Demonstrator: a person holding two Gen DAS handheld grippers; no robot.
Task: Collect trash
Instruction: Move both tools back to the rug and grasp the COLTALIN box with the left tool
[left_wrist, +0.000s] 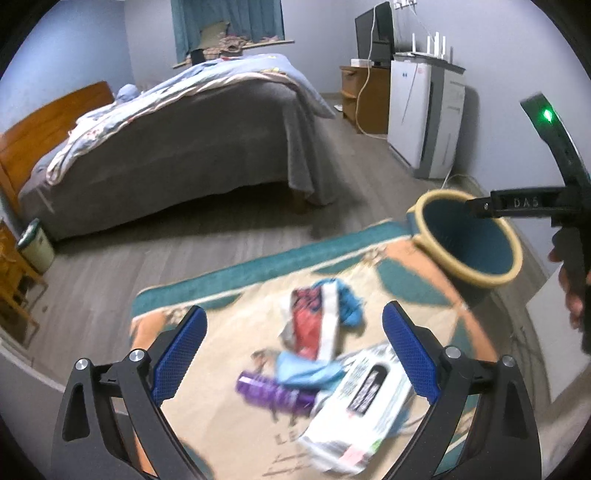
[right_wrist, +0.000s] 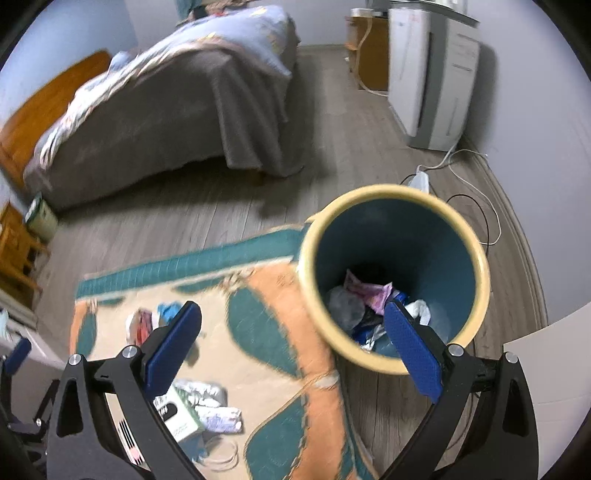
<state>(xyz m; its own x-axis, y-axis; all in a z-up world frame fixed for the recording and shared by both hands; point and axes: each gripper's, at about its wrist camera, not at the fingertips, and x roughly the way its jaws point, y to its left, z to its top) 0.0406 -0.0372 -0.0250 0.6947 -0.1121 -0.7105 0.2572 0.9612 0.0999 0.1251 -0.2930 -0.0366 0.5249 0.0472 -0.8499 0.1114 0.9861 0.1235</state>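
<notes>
A teal waste bin with a cream rim (right_wrist: 480, 266) stands at the rug's corner, with crumpled wrappers (right_wrist: 369, 295) at its bottom. My right gripper (right_wrist: 293, 341) hangs open and empty above the bin's near rim. My left gripper (left_wrist: 293, 354) is open and empty over a pile of trash on the rug: a red packet (left_wrist: 308, 325), a purple wrapper (left_wrist: 273, 395), a blue wrapper (left_wrist: 306, 369) and a white box (left_wrist: 354, 413). The bin (left_wrist: 476, 236) shows at right in the left wrist view, with the other gripper's body (left_wrist: 517, 203) above it.
A patterned teal and orange rug (right_wrist: 280, 332) lies on grey wood floor. A bed with a grey cover (left_wrist: 177, 147) stands behind. A white appliance (right_wrist: 432, 74) and loose cables (right_wrist: 480, 206) are by the right wall. A small bin (left_wrist: 35, 243) sits at left.
</notes>
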